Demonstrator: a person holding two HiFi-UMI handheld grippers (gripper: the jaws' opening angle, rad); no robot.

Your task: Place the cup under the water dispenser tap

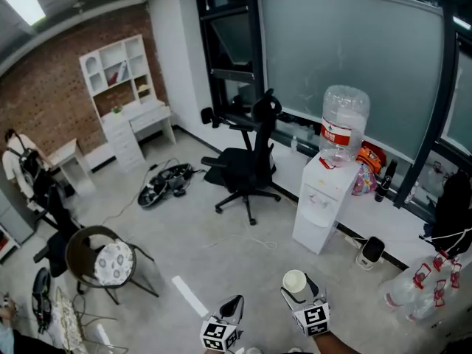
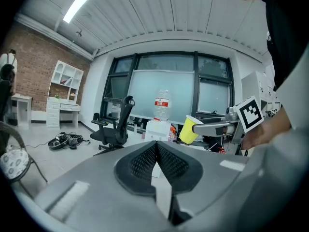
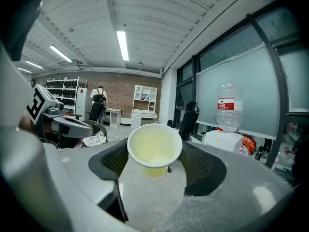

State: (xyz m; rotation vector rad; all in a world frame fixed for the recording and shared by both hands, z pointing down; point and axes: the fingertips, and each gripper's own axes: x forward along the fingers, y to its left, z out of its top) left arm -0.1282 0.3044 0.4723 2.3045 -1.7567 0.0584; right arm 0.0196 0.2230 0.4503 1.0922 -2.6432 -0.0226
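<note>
I have the cup (image 3: 154, 149) clamped by its wall between the pads of the right gripper (image 1: 301, 292), mouth up and tipped a little. It is empty as far as I can see. It hangs over open floor at the near edge of the room, well apart from the water dispenser (image 1: 322, 198), which stands against the far window wall with its bottle (image 1: 344, 127) on top. The left gripper (image 2: 157, 158) has its jaws together on nothing and rides just to the left of the right one.

The step in hand is the carry across the room. I would keep the grip as it is, level the cup out on the way and come at the dispenser's front face square on. From here the taps are too small for me to make out, so I would pick the spout only once close. Then I would set the cup on the ledge beneath it before letting go.

In the way: the black office chair (image 1: 247, 161) sits left of the dispenser with its star base spread toward my line, and a thin cord (image 1: 254, 240) lies on the floor before the dispenser. To the right there are clear bags (image 1: 417, 286) and a small device (image 1: 372, 251) beside the dispenser's foot. The round chair (image 1: 99, 260) and the tangle of cables (image 1: 166, 184) are off to the left, out of the path.
</note>
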